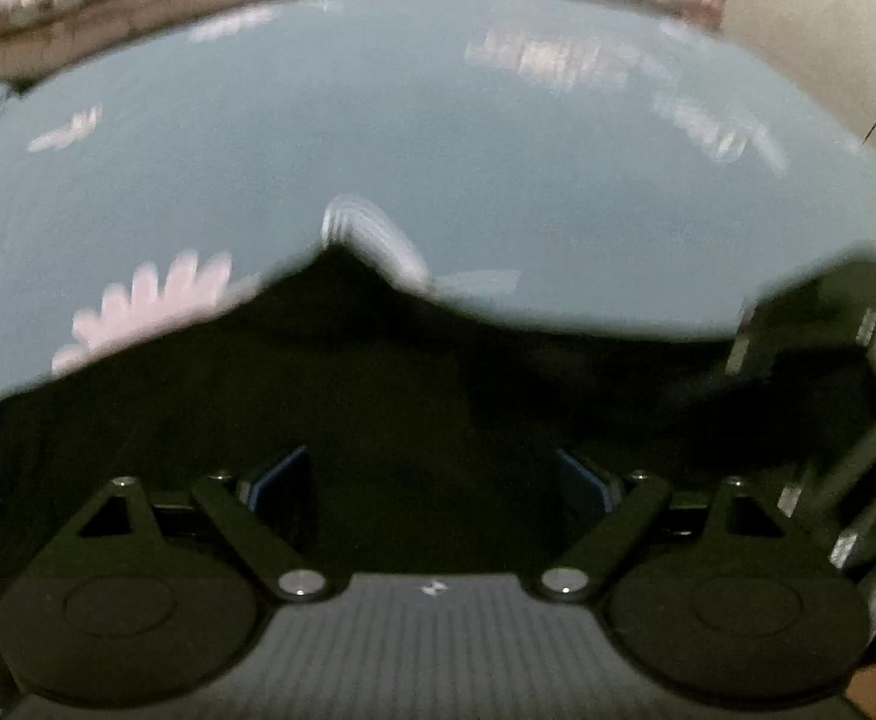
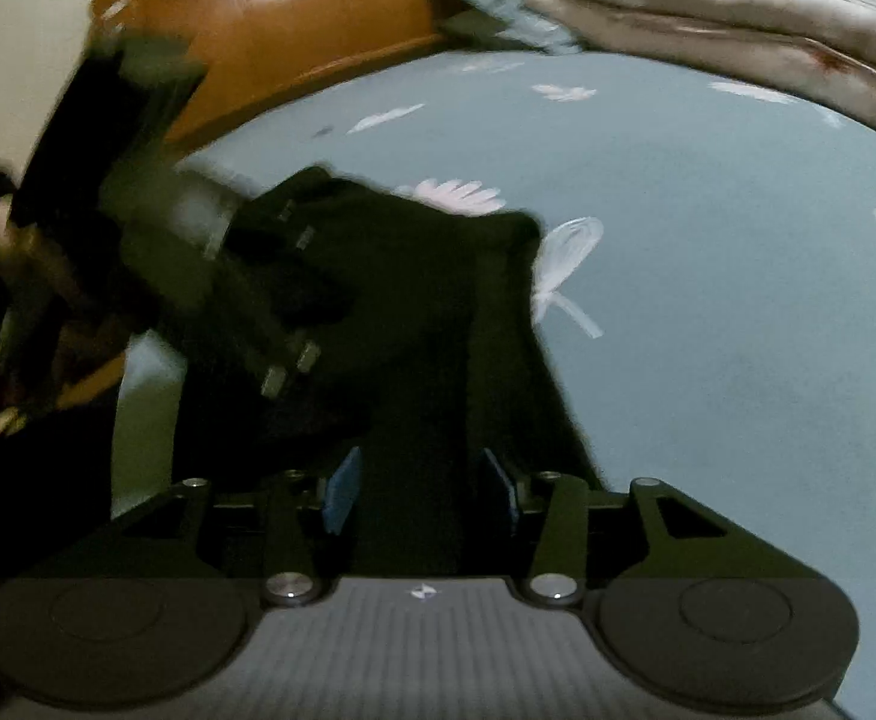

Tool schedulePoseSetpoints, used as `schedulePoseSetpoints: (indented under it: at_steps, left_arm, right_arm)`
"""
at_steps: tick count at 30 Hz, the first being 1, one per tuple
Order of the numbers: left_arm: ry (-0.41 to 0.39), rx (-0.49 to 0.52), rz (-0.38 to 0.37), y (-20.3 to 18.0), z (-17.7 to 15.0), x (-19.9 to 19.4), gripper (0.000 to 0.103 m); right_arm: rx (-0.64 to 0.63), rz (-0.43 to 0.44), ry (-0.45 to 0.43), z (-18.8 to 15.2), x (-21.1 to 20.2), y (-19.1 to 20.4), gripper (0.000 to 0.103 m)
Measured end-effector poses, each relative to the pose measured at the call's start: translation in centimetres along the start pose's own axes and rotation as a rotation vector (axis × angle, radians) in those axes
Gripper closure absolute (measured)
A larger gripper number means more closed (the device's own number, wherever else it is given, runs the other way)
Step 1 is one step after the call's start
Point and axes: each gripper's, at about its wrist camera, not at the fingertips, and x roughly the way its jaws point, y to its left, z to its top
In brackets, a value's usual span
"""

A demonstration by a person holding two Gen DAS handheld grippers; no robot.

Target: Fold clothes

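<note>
Where the dark garment [image 1: 378, 396] lies spread on the blue-grey flowered bedsheet [image 1: 438, 138], its upper edge rises to a blunt peak near a white petal print. Left gripper [image 1: 432, 480]: jaws wide apart above the cloth, blue pads [image 1: 285, 480] clear of it. Right gripper [image 2: 420, 486]: jaws at a medium gap, a dark fold of the garment [image 2: 414, 360] running between the blue pads [image 2: 342, 489]; whether they press on it cannot be told. Beyond, a pink quilt [image 2: 708, 6] borders the sheet, beside an orange-brown wooden headboard [image 2: 270, 18]. Both views are motion-blurred.
</note>
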Motion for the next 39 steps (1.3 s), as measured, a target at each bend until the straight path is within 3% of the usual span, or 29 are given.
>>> schedulePoseSetpoints:
  at_steps: [3, 5, 8, 11, 13, 15, 20, 21, 22, 24, 27, 29, 32, 36, 39]
  left_arm:
    - [-0.057, -0.033, -0.044, -0.4, 1.3, 0.1, 0.016]
    - [-0.03, -0.034, -0.037, -0.9, 1.9, 1.7, 0.016]
    - [0.04, -0.014, 0.041, -1.6, 1.4, 3.6, 0.016]
    - [0.039, -0.03, 0.027, -1.7, 0.5, 3.1, 0.016]
    - [0.049, -0.033, 0.033, -1.8, -0.1, 2.8, 0.016]
    - [0.056, -0.032, 0.036, -1.9, -0.3, 2.9, 0.016]
    - [0.056, -0.025, 0.034, -2.5, -0.6, 3.2, 0.015]
    - [0.054, -0.02, 0.035, -2.6, -0.6, 3.1, 0.015]
    - [0.053, -0.018, 0.035, -2.6, -0.8, 2.9, 0.015]
    - [0.05, -0.02, 0.03, -2.5, -0.9, 2.7, 0.015]
    - [0.047, -0.021, 0.024, -2.2, -1.0, 2.8, 0.015]
    - [0.045, -0.02, 0.021, -2.1, -1.0, 2.7, 0.015]
    - [0.04, -0.022, 0.009, -0.9, -0.6, 2.6, 0.015]
    - [0.033, -0.023, -0.004, 0.1, -0.4, 2.5, 0.015]
    - [0.028, -0.03, -0.015, 0.4, -0.3, 2.5, 0.015]
  right_arm:
    - [-0.055, -0.004, 0.021, -0.2, 0.5, 0.9, 0.051]
    - [-0.063, -0.003, 0.02, -0.2, 0.4, 1.1, 0.051]
    - [-0.066, -0.015, -0.02, 0.1, -1.2, 0.6, 0.051]
    - [0.009, -0.086, -0.121, 0.5, -3.2, -1.3, 0.051]
    - [0.081, -0.16, -0.141, 0.6, -2.9, -2.7, 0.053]
    - [0.128, -0.153, -0.115, 0.4, -1.8, -3.7, 0.07]
    - [0.192, -0.134, -0.089, 0.2, -0.1, -4.7, 0.075]
    - [0.22, -0.11, -0.095, 0.3, -0.1, -5.0, 0.081]
    - [0.241, -0.101, -0.099, 0.3, 0.1, -5.3, 0.094]
    - [0.266, -0.136, -0.104, 0.4, 0.6, -5.8, 0.098]
    - [0.326, -0.211, -0.121, 0.9, 0.7, -6.5, 0.098]
    - [0.336, -0.211, -0.105, 1.3, 0.8, -6.7, 0.098]
    - [0.3, -0.237, -0.112, 2.1, 0.6, -6.2, 0.082]
    - [0.295, -0.165, -0.144, 3.8, 0.9, -6.4, 0.077]
    - [0.237, -0.127, -0.098, 5.4, 3.0, -5.7, 0.07]
